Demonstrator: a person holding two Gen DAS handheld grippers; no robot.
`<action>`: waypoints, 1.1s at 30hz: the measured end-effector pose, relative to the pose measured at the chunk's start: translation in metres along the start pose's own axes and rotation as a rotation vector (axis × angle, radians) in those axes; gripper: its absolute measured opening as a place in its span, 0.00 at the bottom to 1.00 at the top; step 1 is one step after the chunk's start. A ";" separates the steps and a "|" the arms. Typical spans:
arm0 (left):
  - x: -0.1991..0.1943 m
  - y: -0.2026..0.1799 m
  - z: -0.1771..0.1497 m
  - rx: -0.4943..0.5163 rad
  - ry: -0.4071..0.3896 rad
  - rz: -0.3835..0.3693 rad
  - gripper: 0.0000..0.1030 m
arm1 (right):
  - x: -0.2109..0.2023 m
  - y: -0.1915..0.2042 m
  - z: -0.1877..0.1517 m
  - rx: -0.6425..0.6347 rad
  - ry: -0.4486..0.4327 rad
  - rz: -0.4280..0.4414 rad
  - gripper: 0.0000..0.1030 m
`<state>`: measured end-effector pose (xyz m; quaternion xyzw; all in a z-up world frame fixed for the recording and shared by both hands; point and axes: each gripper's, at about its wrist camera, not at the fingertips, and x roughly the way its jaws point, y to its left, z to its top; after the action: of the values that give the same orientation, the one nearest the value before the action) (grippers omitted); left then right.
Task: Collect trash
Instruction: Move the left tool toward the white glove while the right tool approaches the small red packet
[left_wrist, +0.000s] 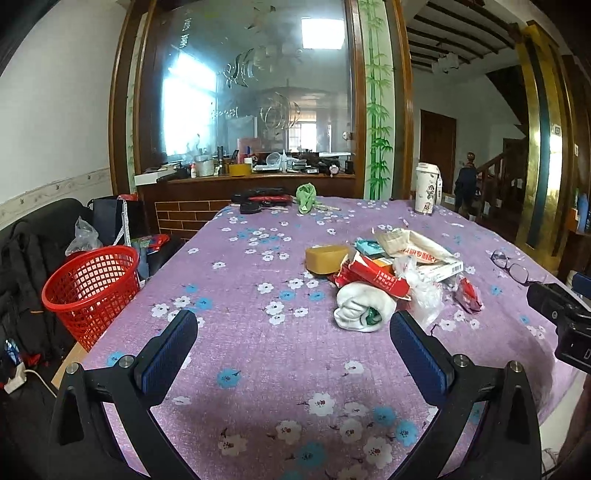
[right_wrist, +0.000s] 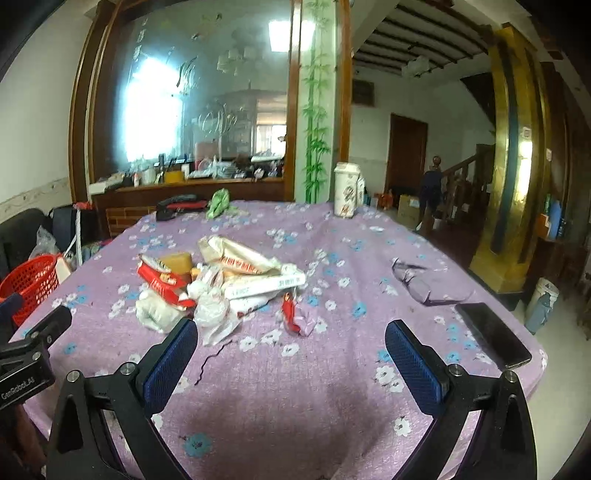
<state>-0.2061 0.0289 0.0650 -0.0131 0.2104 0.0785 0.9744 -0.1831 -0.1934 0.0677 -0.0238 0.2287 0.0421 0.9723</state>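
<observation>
Left hand-held gripper (left_wrist: 293, 332): nearest the lens, its two blue-padded fingers spread wide apart, nothing between them, above the bench just short of the trash heap.
Right hand-held gripper (right_wrist: 291, 341): two blue-padded fingers likewise wide apart and empty, the heap just beyond its left finger.
Bench (left_wrist: 258, 354): covered by a purple cloth printed with white and blue flowers.
Trash heap (left_wrist: 391, 273): one loose pile near the bench's middle, pieces touching and overlapping.
Heap, counted: one rolled white wad (left_wrist: 364, 308), one torn red-and-white carton (left_wrist: 373, 277), one yellow-brown block (left_wrist: 325, 258), one crumpled clear plastic bag (right_wrist: 214, 314), at least two long white printed packets (right_wrist: 240, 258); smaller bits cannot be counted.
Red wrapper (right_wrist: 291, 314): one, lying alone just right of the heap.
Red basket (left_wrist: 92, 288): one, mesh-walled, off the bench edge, well left of the heap.
Glasses (right_wrist: 424, 280): one pair, well right of the heap.
Phone (right_wrist: 493, 334): one, dark, right of the heap at the bench edge.
White cup (left_wrist: 426, 188): one, upright, far behind the heap.
</observation>
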 end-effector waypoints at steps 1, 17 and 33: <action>0.001 -0.001 -0.001 0.000 0.006 0.000 1.00 | 0.001 0.000 0.000 0.000 0.005 -0.002 0.96; 0.010 -0.004 -0.006 0.018 0.072 -0.001 1.00 | 0.013 -0.003 -0.005 0.007 0.080 -0.008 0.96; 0.012 -0.002 -0.006 0.022 0.089 -0.005 1.00 | 0.017 0.002 -0.006 -0.003 0.109 -0.002 0.96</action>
<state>-0.1978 0.0284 0.0546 -0.0062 0.2543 0.0730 0.9643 -0.1711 -0.1910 0.0545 -0.0278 0.2814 0.0401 0.9584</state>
